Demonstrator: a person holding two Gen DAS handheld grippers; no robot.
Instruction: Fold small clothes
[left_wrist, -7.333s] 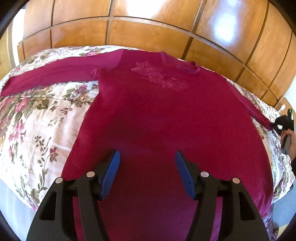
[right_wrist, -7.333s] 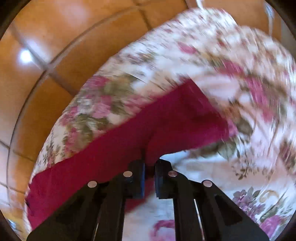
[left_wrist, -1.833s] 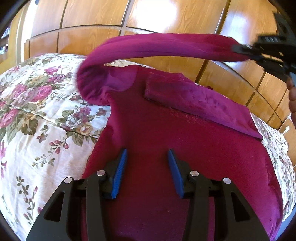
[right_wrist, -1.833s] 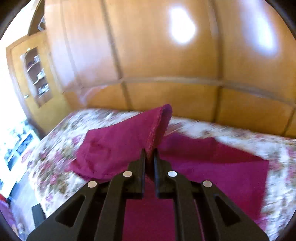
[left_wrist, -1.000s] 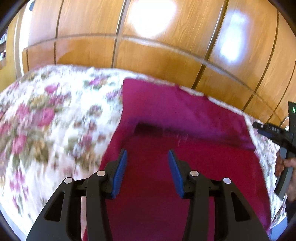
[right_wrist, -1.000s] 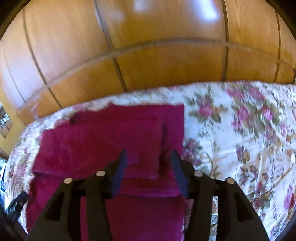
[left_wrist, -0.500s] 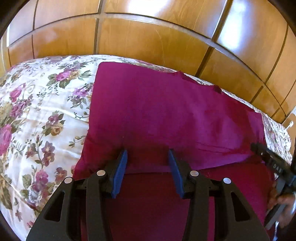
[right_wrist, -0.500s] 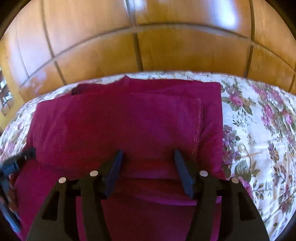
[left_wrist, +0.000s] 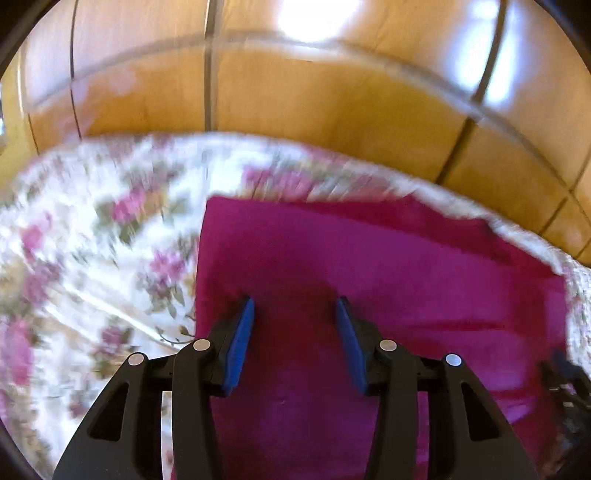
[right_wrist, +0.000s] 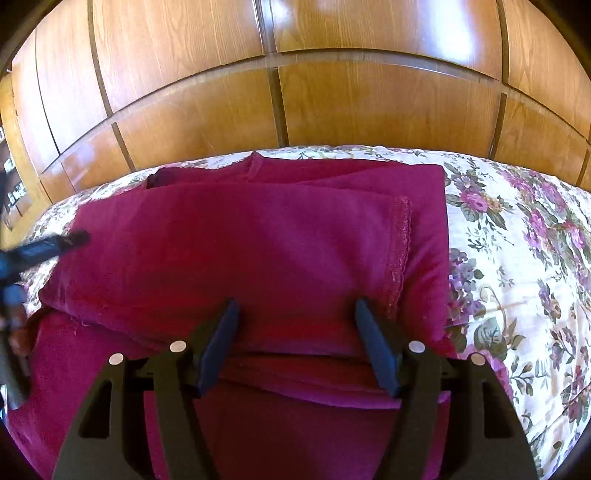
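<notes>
A magenta long-sleeved top (right_wrist: 258, 251) lies on the flowered bedspread (right_wrist: 517, 258), both sleeves folded across its chest. It also shows in the blurred left wrist view (left_wrist: 369, 266). My left gripper (left_wrist: 294, 306) is open and empty over the top's left side; it also shows at the left of the right wrist view (right_wrist: 44, 247). My right gripper (right_wrist: 297, 308) is open and empty just above the folded sleeve's lower edge, near the lace-trimmed cuff (right_wrist: 400, 236). It appears dark and blurred at the right edge of the left wrist view (left_wrist: 565, 376).
A wooden panelled wall (right_wrist: 295, 81) rises right behind the bed. The bedspread (left_wrist: 92, 258) stretches out to the left of the top and, in the right wrist view, to its right.
Over the last seconds the right gripper carried the second sleeve across the chest and let it go. Since half a second ago the left gripper has swung fast; the right has barely moved.
</notes>
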